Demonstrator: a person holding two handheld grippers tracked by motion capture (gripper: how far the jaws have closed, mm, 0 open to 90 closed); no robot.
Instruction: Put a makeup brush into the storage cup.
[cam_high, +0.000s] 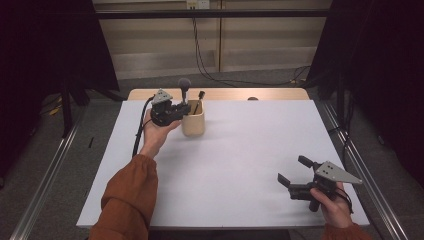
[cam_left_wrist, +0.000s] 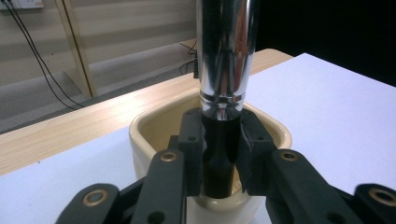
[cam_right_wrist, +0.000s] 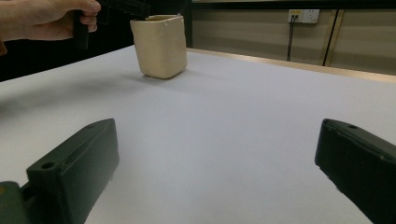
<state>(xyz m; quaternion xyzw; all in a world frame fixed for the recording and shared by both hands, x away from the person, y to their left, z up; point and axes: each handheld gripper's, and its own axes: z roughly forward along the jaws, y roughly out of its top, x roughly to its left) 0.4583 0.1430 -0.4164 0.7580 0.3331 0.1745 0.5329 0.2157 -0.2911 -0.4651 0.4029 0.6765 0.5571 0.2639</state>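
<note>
A: From the high view, where is everything relative to the cream cup (cam_high: 193, 123)?

B: The cup stands on the white surface (cam_high: 235, 165), toward its far left. The left gripper (cam_high: 186, 106) sits just left of the cup, at its rim, and holds a makeup brush (cam_high: 184, 88) whose dark bristle head rises above the cup. A second, slimmer brush (cam_high: 199, 98) leans inside the cup. The right gripper (cam_high: 294, 170) is well apart from the cup, near the surface's close right corner.

A: And the left gripper view?

B: Its jaws are narrow, pressed on the brush's black handle just under the chrome ferrule (cam_left_wrist: 226, 56). The handle's lower end hangs inside the cup (cam_left_wrist: 140, 135), right over its opening. The brush stands upright.

A: The right gripper view?

B: Those jaws stand wide with nothing between them, low over bare surface (cam_right_wrist: 233, 135). The cup (cam_right_wrist: 159, 45) is far ahead, and the left hand (cam_right_wrist: 44, 18) is just beside it, at rim height.
</note>
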